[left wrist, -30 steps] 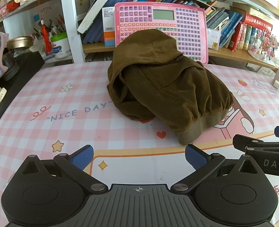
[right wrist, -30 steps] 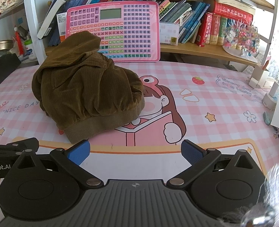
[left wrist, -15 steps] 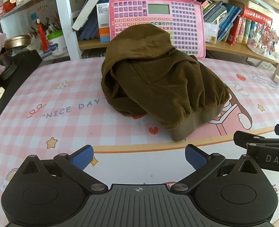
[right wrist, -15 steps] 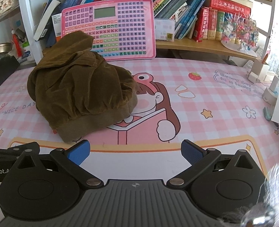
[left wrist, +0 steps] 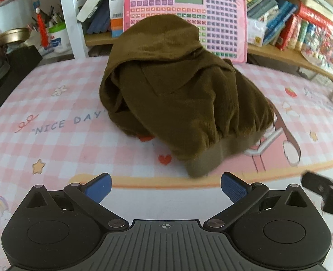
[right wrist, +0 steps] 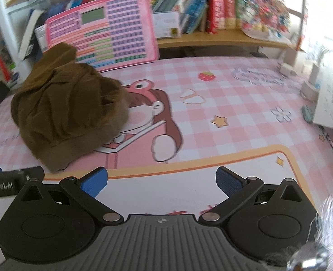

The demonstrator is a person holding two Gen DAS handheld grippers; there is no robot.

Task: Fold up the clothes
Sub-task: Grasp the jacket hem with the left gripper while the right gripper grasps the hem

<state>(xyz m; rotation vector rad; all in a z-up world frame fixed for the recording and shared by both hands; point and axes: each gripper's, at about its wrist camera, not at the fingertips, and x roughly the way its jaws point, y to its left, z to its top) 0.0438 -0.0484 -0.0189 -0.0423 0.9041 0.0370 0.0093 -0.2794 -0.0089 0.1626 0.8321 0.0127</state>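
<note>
A brown corduroy garment (left wrist: 180, 94) lies crumpled in a heap on the pink checked desk mat (left wrist: 53, 135), its ribbed hem toward me. My left gripper (left wrist: 166, 186) is open just short of that hem, with nothing between its blue fingertips. The same garment (right wrist: 69, 110) sits at the left in the right wrist view. Well right of it and nearer the front edge, my right gripper (right wrist: 161, 181) hangs open and empty over the mat (right wrist: 234, 135). Each gripper's body shows at the other view's edge.
A pink toy keyboard (left wrist: 189, 15) leans against the bookshelf behind the garment. Books (right wrist: 211, 11) fill the shelf. A pen cup (left wrist: 57, 38) and a dark object (left wrist: 15, 65) stand at the left. Papers and small items (right wrist: 324, 103) crowd the right edge.
My left gripper has moved closer to the garment's hem. My right gripper has swung to the right and tilted, so the garment sits further left in its view.
</note>
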